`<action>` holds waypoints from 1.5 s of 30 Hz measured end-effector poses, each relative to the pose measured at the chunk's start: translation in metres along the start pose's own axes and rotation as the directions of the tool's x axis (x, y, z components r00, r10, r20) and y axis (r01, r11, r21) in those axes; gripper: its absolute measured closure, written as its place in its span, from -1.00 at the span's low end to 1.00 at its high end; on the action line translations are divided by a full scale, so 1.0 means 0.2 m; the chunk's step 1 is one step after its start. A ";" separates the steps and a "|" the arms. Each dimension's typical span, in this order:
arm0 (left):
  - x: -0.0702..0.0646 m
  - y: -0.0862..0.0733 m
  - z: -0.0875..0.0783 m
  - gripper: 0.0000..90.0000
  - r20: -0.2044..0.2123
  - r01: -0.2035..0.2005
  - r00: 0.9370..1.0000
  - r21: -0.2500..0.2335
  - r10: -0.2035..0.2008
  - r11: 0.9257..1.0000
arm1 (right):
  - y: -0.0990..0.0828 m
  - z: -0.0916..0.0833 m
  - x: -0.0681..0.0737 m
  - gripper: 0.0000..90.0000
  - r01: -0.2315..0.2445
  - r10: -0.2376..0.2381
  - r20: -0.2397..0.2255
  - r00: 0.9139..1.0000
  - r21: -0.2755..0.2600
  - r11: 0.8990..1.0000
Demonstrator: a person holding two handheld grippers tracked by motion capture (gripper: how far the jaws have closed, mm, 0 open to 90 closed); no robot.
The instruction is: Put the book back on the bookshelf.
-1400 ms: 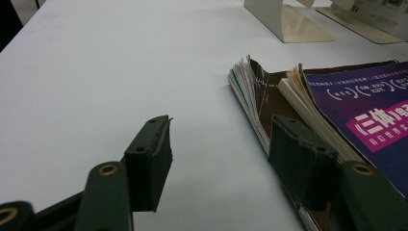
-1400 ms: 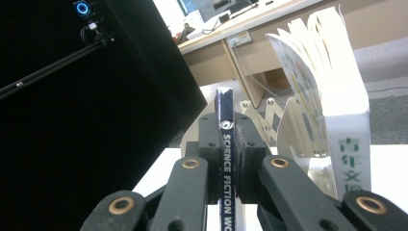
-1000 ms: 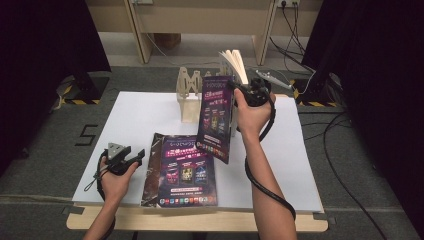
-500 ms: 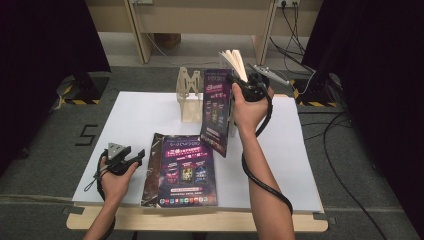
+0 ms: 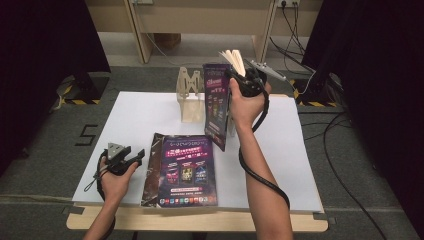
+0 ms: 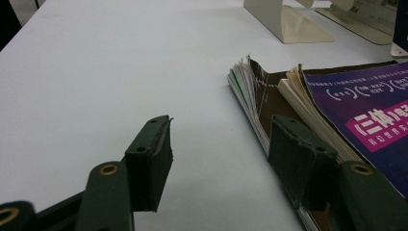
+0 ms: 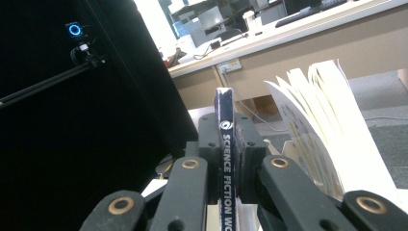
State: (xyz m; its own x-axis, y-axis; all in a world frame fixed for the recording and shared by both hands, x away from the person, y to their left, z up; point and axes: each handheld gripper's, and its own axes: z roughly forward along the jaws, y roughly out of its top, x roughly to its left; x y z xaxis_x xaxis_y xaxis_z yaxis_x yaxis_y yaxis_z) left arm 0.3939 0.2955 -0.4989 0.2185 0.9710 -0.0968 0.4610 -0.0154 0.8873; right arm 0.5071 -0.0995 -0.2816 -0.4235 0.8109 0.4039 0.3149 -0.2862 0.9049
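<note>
Held magazine, upper middle of high view: glossy printed cover, spine shiny w/ white lettering; inner pages matt cream paper, fanned. Flat magazine, lower middle: glossy purple cover, page edges rough and frayed. Table: smooth matt white. Rack behind: pale wood, matt. Left gripper and right gripper: matt black plastic, brass-look rivets; pads rough-edged, rubbery.

Even overhead light, bright white table with mild glare, dark curtained sides, soft focus, faint shadows
</note>
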 end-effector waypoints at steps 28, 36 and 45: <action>0.00 0.00 0.00 -0.11 0.002 0.005 1.000 0.002 -0.005 1.000 | 0.07 0.11 0.05 0.88 0.044 -0.043 0.018 0.999 -0.034 0.998; 0.00 0.00 0.00 -0.11 0.001 0.005 1.000 0.002 -0.005 1.000 | 0.09 0.15 0.06 0.88 0.057 -0.055 0.029 0.998 -0.046 0.997; 0.00 0.00 0.00 -0.11 0.001 0.002 1.000 -0.002 -0.002 1.000 | 0.10 0.18 0.07 0.88 0.077 -0.075 0.044 0.996 -0.054 0.996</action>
State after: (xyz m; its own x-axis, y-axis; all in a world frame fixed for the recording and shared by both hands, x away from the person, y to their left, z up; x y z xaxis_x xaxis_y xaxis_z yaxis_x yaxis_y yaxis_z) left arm 0.3939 0.2956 -0.4990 0.2182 0.9708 -0.0993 0.4599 -0.0126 0.8879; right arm 0.5385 -0.0746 -0.2623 -0.4084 0.8515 0.3288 0.2350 -0.2500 0.9393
